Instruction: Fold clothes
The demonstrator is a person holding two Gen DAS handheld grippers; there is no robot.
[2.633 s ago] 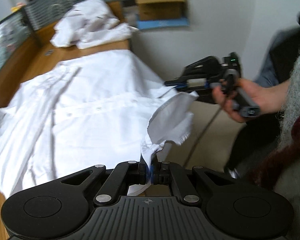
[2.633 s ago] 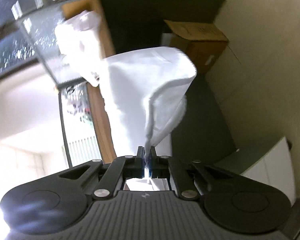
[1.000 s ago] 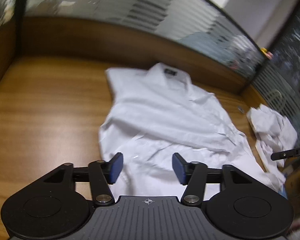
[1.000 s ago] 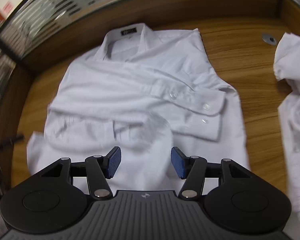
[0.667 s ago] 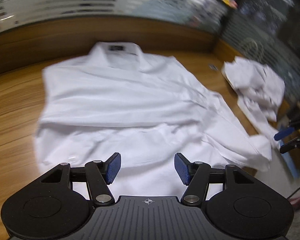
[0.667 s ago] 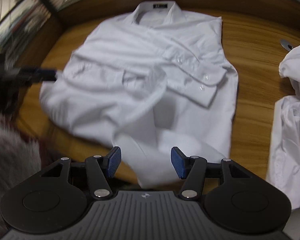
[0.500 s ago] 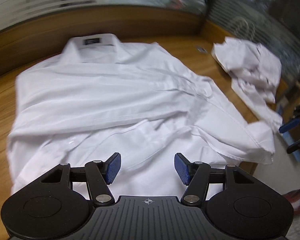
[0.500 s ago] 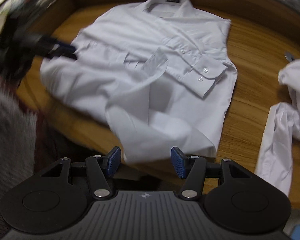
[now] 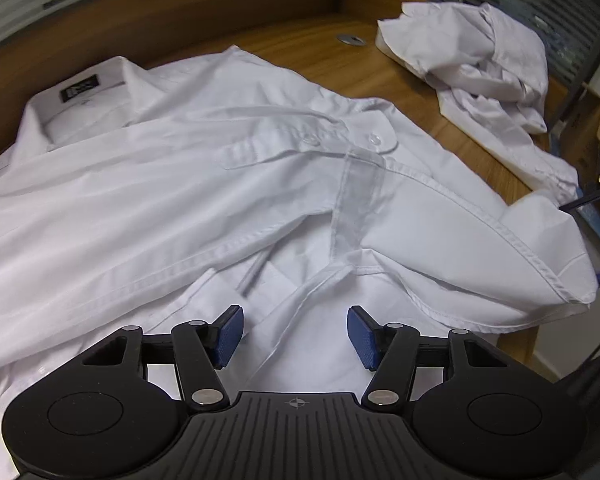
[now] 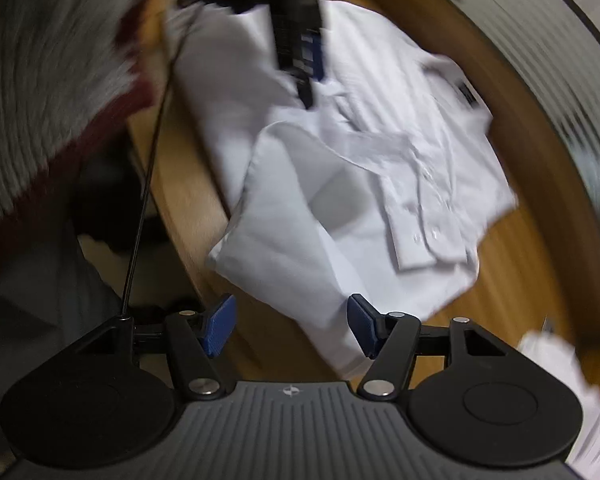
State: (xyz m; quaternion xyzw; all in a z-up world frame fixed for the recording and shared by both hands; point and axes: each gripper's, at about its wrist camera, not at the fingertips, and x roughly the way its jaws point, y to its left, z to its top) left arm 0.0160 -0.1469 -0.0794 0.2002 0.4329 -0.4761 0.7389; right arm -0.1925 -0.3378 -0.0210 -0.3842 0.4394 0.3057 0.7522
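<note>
Both hand-held grippers, left [image 9: 295, 334] and right [image 10: 291, 330], now gaping and empty, white shirt [image 9: 204, 184] released onto desk [image 9: 332, 56].

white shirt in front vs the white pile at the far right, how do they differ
The shirt lies spread out, collar and label up, sleeves folded across its body; the pile is crumpled in a heap. The shirt sits right under the open left gripper, its hem over the table edge; the pile lies apart, toward the far right corner. Both are white cloth.
</note>
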